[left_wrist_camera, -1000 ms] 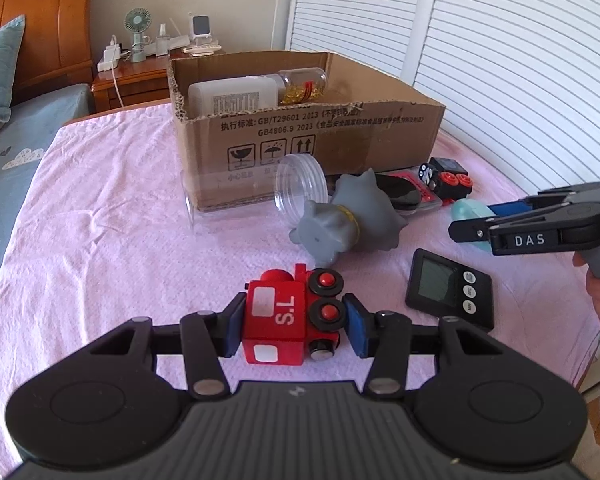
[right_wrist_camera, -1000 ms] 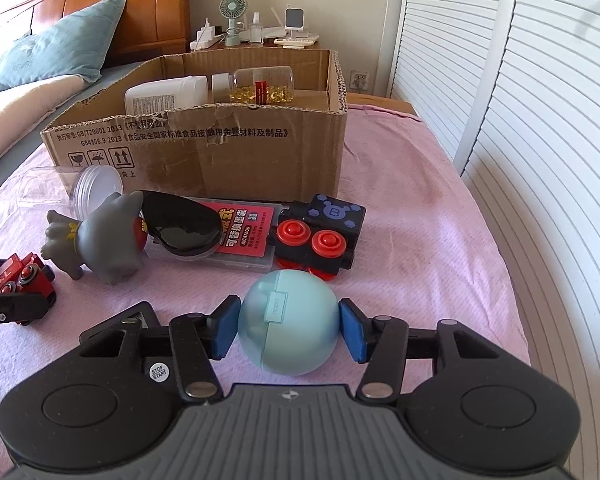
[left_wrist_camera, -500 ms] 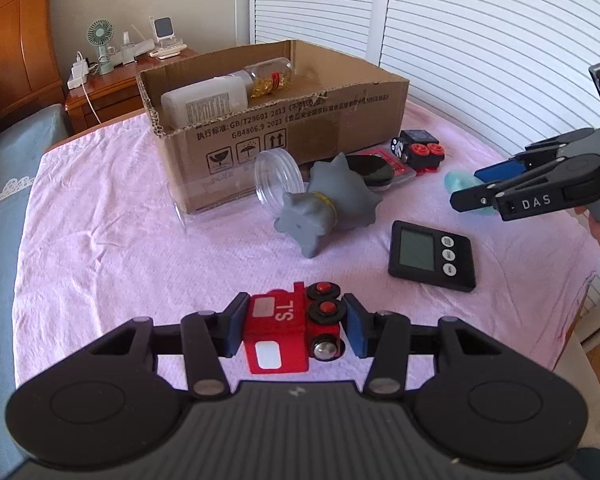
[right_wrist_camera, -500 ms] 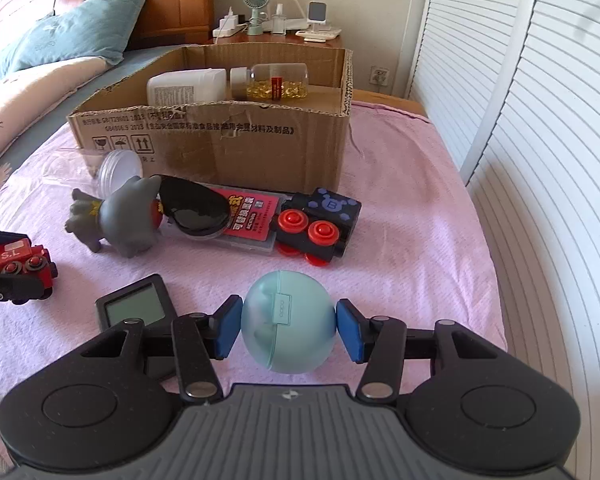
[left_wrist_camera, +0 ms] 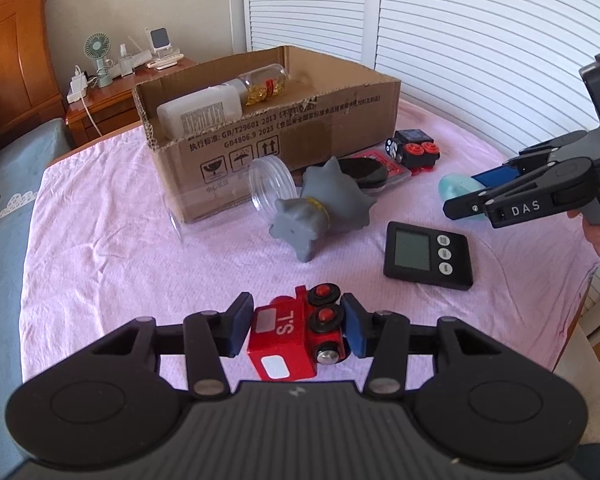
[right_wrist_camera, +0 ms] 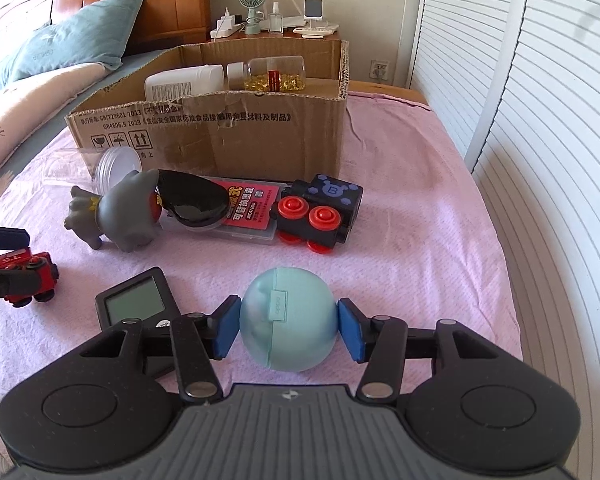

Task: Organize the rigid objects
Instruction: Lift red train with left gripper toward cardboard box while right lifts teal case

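One red toy train (left_wrist_camera: 296, 338) sat clamped between the blue pads of the left gripper (left_wrist_camera: 295, 330), tilted and lifted above the pink cloth (left_wrist_camera: 112, 240). One pale blue ball-shaped case (right_wrist_camera: 288, 326) was held the same way in the right gripper (right_wrist_camera: 288, 330), its pads pressed against both sides. Beyond them lay one black timer (left_wrist_camera: 426, 250), one grey rubber figure (left_wrist_camera: 324, 208) on its side, one black toy car (right_wrist_camera: 320, 212) with red wheels, one red-labelled flat case (right_wrist_camera: 248, 210) and one dark glossy oval (right_wrist_camera: 194, 200) resting on that case. One clear plastic jar (left_wrist_camera: 228, 204) lay against the single cardboard box (left_wrist_camera: 300, 136), which held two bottles: one white bottle (left_wrist_camera: 200, 114) and one clear bottle (left_wrist_camera: 264, 84) of yellow capsules.

The jar's far end was hard to make out against the box. The right gripper hid part of the timer in its own view, and the box floor was out of sight. Neither gripper was wider open than the thing it held.
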`<move>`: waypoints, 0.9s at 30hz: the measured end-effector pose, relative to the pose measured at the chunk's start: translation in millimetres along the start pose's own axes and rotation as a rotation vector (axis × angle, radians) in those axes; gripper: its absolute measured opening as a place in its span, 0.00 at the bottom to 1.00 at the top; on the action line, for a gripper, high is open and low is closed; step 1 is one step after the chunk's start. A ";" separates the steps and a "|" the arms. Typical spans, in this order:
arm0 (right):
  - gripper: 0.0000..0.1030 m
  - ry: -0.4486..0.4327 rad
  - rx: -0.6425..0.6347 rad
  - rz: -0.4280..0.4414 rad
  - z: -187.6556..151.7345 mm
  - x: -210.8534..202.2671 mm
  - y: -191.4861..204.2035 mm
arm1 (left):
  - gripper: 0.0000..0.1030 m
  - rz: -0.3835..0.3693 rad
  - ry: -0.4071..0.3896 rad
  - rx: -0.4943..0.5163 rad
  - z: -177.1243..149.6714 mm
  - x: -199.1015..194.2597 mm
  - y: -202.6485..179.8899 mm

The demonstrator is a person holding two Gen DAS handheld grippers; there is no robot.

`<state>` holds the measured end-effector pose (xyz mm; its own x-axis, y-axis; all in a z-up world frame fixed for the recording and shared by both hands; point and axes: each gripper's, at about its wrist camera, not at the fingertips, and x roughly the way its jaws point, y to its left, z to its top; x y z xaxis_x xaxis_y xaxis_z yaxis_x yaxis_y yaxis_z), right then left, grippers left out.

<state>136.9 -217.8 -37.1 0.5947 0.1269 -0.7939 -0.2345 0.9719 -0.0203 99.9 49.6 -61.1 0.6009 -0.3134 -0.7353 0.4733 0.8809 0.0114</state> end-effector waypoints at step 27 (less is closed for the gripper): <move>0.56 -0.026 -0.062 -0.007 6.0 -11.7 7.8 | 0.47 0.019 -0.002 -0.034 -2.5 -3.4 -1.4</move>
<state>132.7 -210.6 -24.3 0.6161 0.1261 -0.7775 -0.2772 0.9587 -0.0642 95.6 50.3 -60.3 0.6108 -0.2976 -0.7337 0.4400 0.8980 0.0021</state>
